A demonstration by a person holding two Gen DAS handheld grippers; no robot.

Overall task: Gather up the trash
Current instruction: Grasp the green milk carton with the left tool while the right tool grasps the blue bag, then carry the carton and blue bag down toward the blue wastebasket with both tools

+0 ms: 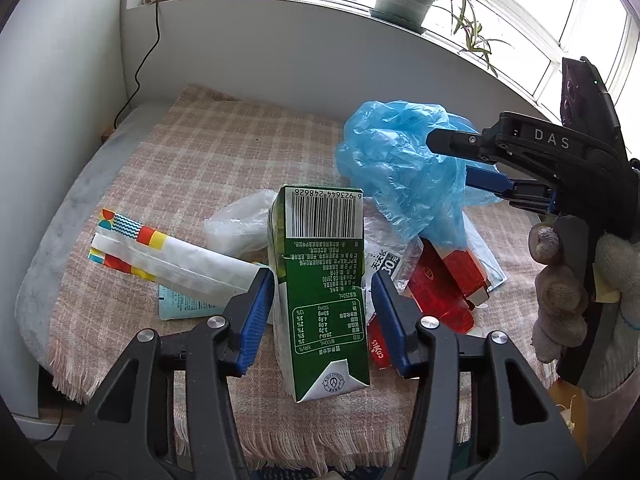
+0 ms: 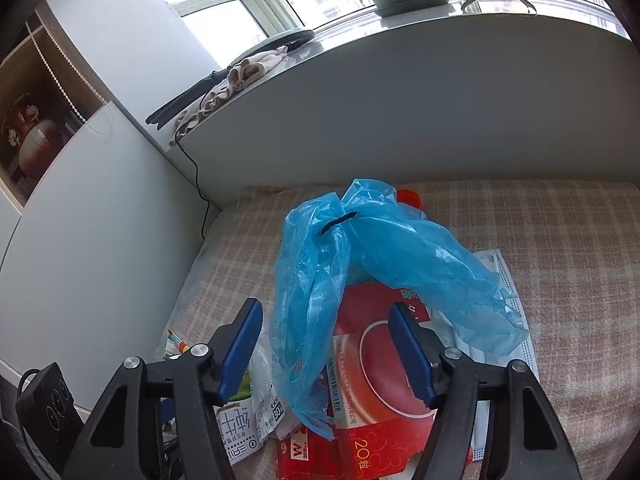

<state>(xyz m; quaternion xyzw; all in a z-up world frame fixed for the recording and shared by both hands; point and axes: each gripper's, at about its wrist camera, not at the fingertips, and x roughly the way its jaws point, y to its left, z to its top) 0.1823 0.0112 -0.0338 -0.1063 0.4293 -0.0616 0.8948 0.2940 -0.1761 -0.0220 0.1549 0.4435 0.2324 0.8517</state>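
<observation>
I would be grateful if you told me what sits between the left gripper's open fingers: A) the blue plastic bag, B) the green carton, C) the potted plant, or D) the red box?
B: in the left wrist view the green carton stands between the blue pads of the open left gripper, a thin gap showing on each side, while the blue bag lies farther back.

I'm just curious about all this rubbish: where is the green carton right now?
In the left wrist view, the green carton lies on the checked cloth between the open left gripper's blue pads, with the blue plastic bag behind it.
</observation>
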